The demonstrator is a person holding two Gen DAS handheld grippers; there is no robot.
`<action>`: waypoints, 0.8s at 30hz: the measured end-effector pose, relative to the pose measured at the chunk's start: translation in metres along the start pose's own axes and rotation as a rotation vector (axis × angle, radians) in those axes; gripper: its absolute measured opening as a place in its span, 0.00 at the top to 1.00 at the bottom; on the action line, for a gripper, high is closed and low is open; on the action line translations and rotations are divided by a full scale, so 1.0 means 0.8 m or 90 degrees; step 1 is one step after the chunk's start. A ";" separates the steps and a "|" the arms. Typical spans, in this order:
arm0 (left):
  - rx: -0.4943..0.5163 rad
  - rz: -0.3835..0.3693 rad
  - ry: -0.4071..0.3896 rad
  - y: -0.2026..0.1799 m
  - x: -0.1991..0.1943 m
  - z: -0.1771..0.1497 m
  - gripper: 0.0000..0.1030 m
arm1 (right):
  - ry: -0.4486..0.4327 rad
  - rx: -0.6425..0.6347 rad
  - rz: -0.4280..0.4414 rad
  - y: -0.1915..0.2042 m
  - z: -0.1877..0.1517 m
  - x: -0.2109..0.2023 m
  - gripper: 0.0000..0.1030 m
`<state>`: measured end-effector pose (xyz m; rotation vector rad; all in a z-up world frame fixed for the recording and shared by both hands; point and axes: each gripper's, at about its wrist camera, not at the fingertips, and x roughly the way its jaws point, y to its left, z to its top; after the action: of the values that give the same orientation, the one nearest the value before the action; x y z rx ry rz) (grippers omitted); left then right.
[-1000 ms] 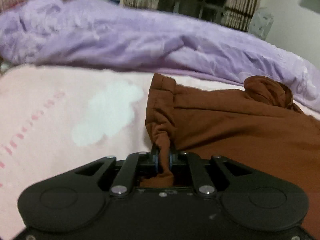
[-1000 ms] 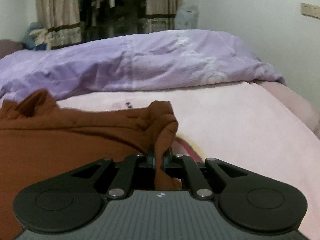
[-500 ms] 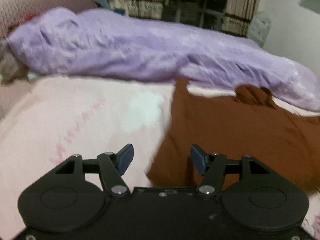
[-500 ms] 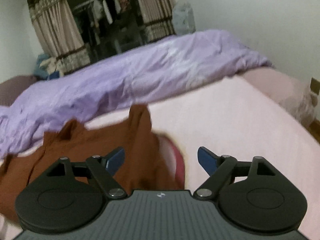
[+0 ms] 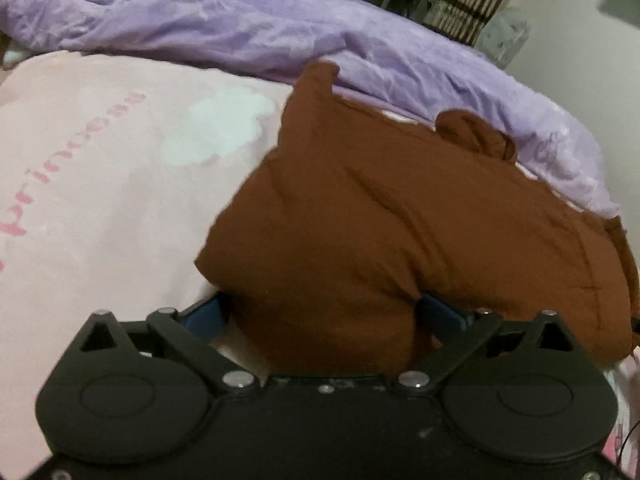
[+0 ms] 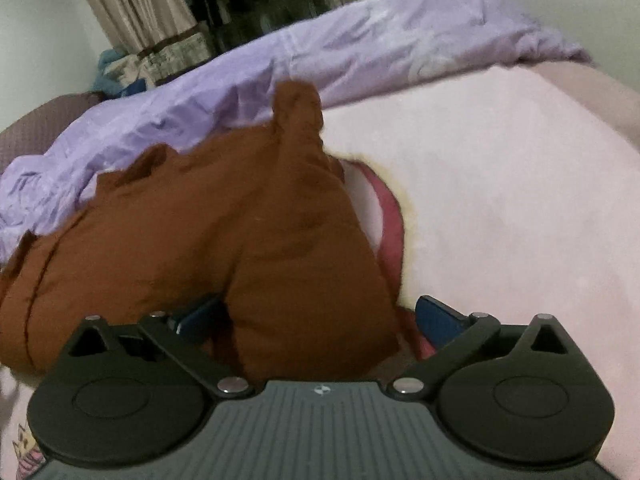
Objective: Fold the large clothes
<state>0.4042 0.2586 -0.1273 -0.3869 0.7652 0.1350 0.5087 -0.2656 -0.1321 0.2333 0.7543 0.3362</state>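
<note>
on the bed: a brown garment [image 5: 400,220] lies bunched on the pink sheet [image 5: 100,184], its far edge against the purple duvet [image 5: 240,28].
just changed: a second ago each gripper pinched a gathered corner of the cloth; both sets of jaws have just been opening, and the corners have dropped out of the pinch.
left gripper [image 5: 326,314]: fingers [image 5: 440,314] spread wide, a loose hump of brown cloth between them, not squeezed as far as the blurred view shows.
right gripper [image 6: 316,316]: fingers [image 6: 438,320] fully apart, the garment's near right corner sitting between them, unclamped.
meaning for the task: this looks like a release after laying the cloth down, so one fold or a repositioning seems finished; the garment is lumpy, not flat, so more smoothing or folding is likely needed.
garment vs fingers: its near edge reaches right up to both grippers, the bulk spreading away toward the duvet; the left gripper sits at its left corner, the right at its right corner.
beside the right corner: a red printed patch [image 6: 390,224] on the sheet shows.
</note>
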 end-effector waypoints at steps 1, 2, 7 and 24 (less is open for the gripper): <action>0.002 -0.011 -0.003 -0.003 0.003 -0.002 0.31 | -0.019 0.006 0.008 -0.002 -0.004 -0.003 0.07; -0.004 -0.025 -0.009 -0.004 0.001 -0.001 0.51 | -0.010 0.004 0.027 0.000 -0.004 -0.006 0.53; 0.022 0.019 -0.116 -0.044 -0.073 0.003 0.77 | -0.042 -0.024 0.025 0.044 0.006 -0.060 0.74; -0.025 0.006 0.018 0.024 -0.182 -0.159 0.56 | 0.105 0.083 0.039 -0.006 -0.135 -0.161 0.30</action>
<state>0.2125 0.2295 -0.1150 -0.4234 0.7935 0.1537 0.3463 -0.3093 -0.1293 0.3550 0.9350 0.3684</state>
